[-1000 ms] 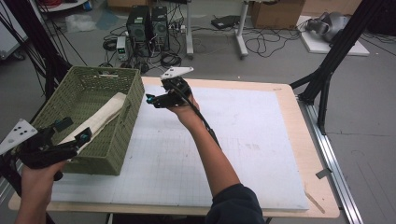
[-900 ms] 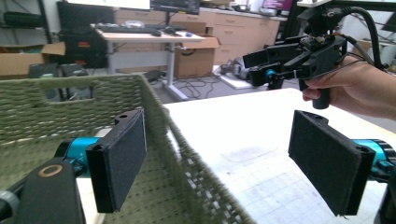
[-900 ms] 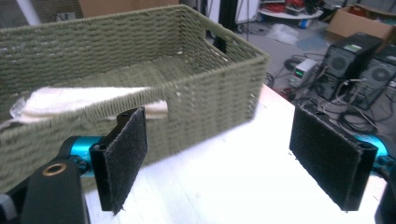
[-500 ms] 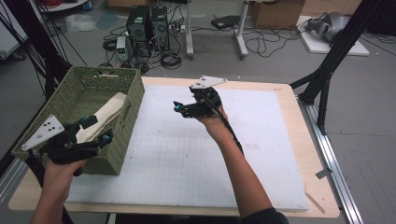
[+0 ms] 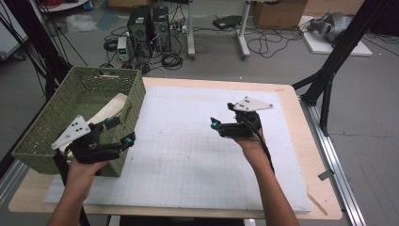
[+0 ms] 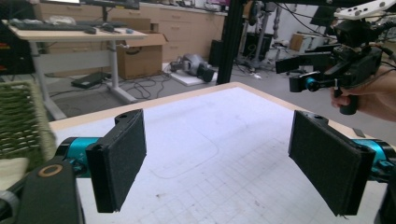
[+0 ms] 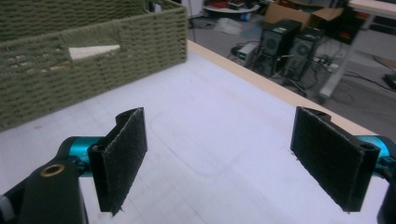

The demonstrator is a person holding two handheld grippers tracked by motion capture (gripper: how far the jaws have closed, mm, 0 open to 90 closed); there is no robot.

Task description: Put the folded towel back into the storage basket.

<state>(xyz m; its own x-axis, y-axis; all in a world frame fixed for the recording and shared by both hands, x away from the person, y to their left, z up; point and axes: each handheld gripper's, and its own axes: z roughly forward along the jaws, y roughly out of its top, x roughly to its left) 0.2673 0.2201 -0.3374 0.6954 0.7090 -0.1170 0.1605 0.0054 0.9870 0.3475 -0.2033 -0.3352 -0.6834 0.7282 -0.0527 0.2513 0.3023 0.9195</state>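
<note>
At the left edge of the table stands a green woven basket (image 5: 51, 122), its walls a coarse, ribbed weave with a slot handle cut into the near side. A pale, soft-looking folded cloth (image 5: 110, 107) lies inside it, leaning up toward the right-hand wall; through the handle slot in the right gripper view a strip of the same cloth (image 7: 93, 50) shows, though whether it is fabric or a padded bag is hard to tell from here. It seems to be what the work concerns, and it looks already put away.

Just in front of the basket's near right corner, the left gripper (image 5: 120, 133) hangs above the table's edge, held level and pointing out across the mat. Its jaws stand wide apart with nothing between them; the flat, black, felt-like pads (image 6: 119, 161) frame only bare mat. That wide stance suits a hand that has nothing to carry.

The white gridded mat (image 5: 188, 155) covers most of the wooden tabletop, smooth and matte, with a faint rounded outline drawn near its middle.

To the right, the right gripper (image 5: 217, 126) is held above the mat, well apart from the basket and aimed back toward it. Its jaws are likewise spread fully, the pads (image 7: 122, 154) gripping nothing.
</note>
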